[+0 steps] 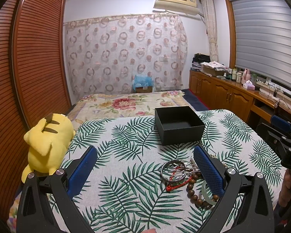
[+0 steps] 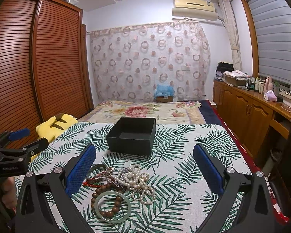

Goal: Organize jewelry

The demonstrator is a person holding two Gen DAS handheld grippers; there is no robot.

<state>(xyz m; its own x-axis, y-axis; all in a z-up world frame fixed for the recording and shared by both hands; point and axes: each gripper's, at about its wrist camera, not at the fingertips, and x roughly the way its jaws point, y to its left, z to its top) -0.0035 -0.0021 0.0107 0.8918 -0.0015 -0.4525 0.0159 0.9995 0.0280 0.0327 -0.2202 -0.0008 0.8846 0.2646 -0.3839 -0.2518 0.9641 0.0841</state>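
Observation:
An open black box [image 1: 179, 125] [image 2: 132, 135] stands empty on the leaf-print cloth. In front of it lies a jewelry pile: silver bangles [image 1: 172, 169], a red cord bracelet [image 1: 174, 184], a brown wooden bead bracelet [image 2: 106, 200] [image 1: 194, 194], a pale green jade bangle [image 2: 113, 206] [image 1: 207, 195] and a pearl necklace [image 2: 134, 180]. My left gripper [image 1: 145, 165] is open and empty, the pile by its right finger. My right gripper [image 2: 144, 165] is open and empty above the pile.
A yellow plush toy [image 1: 46, 147] [image 2: 54, 126] lies at the cloth's left edge. The floral bed [image 1: 130, 103] extends beyond the box. A wooden wardrobe [image 1: 29, 58] stands left, a wooden cabinet [image 2: 248, 112] with clutter right.

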